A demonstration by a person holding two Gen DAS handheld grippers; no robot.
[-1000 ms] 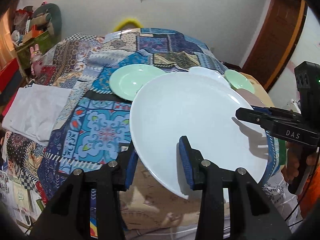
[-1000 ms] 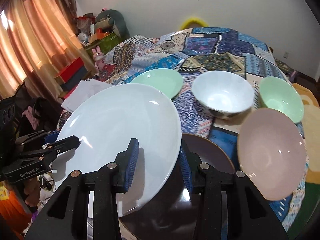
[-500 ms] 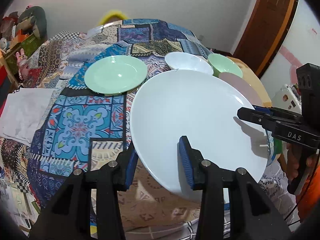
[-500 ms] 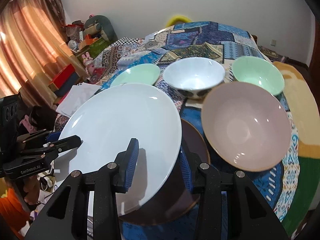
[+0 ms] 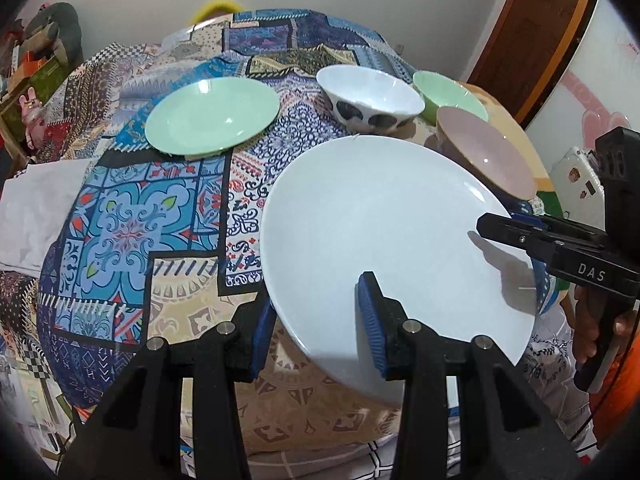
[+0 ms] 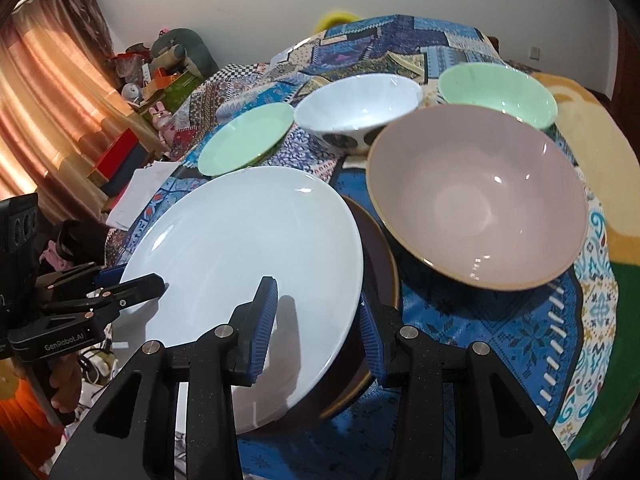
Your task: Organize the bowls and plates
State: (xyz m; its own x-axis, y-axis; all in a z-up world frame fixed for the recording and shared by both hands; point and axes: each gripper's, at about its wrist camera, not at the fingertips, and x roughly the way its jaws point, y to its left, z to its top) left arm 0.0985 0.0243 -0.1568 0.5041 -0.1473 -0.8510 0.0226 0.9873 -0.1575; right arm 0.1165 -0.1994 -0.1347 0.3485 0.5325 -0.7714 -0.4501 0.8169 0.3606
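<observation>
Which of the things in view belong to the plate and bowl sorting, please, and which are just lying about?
Job: white plate, brown plate, green plate, white bowl, green bowl, pink bowl.

Lying about: white cloth, stuffed toy, red box.

The white plate [image 6: 240,264] hides most of the dark plate [image 6: 380,264] beneath it; the green bowl [image 5: 448,94] sits half behind others.

We see our left gripper [image 5: 316,312] clamping the white plate [image 5: 384,232] by its near rim, our right gripper [image 5: 516,228] gripping its far edge, above the patterned cloth [image 5: 132,232].
</observation>
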